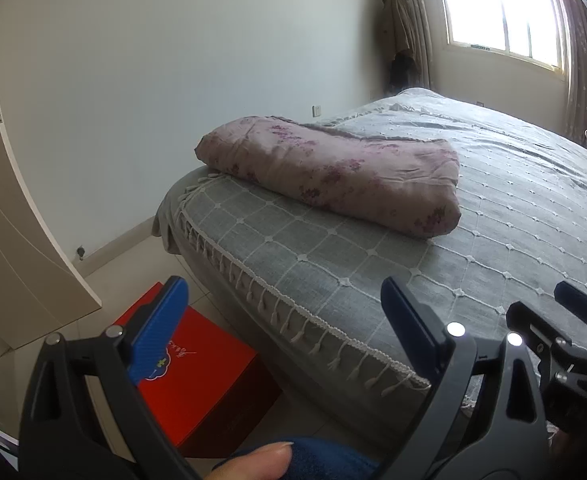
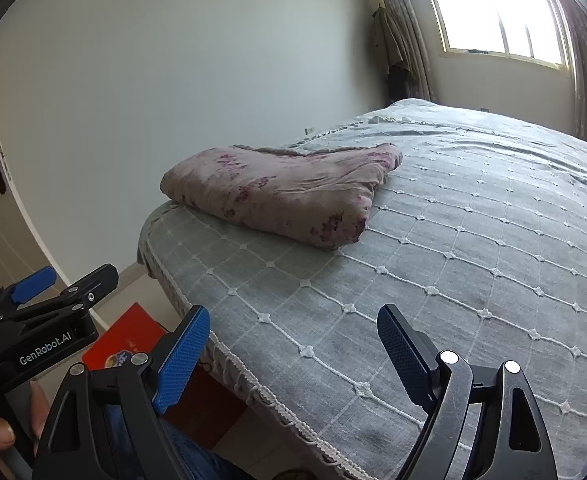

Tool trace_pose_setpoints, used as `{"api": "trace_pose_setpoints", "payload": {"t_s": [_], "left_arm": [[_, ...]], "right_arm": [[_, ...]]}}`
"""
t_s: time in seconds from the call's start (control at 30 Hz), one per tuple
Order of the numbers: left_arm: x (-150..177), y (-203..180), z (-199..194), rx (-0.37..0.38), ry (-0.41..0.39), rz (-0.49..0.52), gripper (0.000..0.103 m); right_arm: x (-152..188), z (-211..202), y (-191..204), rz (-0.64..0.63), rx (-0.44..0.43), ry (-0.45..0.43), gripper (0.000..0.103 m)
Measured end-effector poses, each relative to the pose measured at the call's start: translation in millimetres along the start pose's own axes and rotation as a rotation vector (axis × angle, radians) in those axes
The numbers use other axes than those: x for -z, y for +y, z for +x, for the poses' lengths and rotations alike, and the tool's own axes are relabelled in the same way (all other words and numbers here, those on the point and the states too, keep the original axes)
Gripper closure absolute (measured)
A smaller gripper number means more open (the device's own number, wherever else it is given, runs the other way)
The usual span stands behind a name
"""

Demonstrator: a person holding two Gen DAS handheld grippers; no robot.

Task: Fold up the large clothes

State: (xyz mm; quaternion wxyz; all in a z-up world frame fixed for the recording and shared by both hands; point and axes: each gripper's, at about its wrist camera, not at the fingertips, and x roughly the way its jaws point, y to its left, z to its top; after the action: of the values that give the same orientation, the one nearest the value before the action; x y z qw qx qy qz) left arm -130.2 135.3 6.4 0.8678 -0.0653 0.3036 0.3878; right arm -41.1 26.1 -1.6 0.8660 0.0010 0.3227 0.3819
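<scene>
Left wrist view: a folded floral quilt (image 1: 333, 172), soft mauve cloth with purple blossoms, is lying as a thick rounded bundle at the near left corner of the bed (image 1: 493, 240). The bed is wearing a grey woven cover with a white stitched grid and a tasselled fringe. A glossy red box (image 1: 197, 384) is sitting on the tiled floor beside it. The left gripper (image 1: 281, 332) is hovering short of the bed edge, tilting downward, its blue ribbed pads standing wide apart with nothing between them.

Right wrist view: the quilt (image 2: 277, 192) is resting well ahead, untouched. The right gripper (image 2: 293, 356) is hanging over the bed's (image 2: 473, 280) near edge, angling downward, pads spread wide and gripping nothing. The left gripper's black frame (image 2: 33, 320) is showing at the lower left
</scene>
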Motion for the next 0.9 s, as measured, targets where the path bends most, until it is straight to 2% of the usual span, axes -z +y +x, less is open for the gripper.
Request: {"api": "trace_pose_setpoints", "payload": {"t_s": [0.9], "left_arm": [[-0.7, -0.1, 0.2, 0.006, -0.006, 0.014, 0.006]], "right_arm": [[0.4, 1.5, 1.9, -0.007, 0.002, -0.001, 0.016]]}}
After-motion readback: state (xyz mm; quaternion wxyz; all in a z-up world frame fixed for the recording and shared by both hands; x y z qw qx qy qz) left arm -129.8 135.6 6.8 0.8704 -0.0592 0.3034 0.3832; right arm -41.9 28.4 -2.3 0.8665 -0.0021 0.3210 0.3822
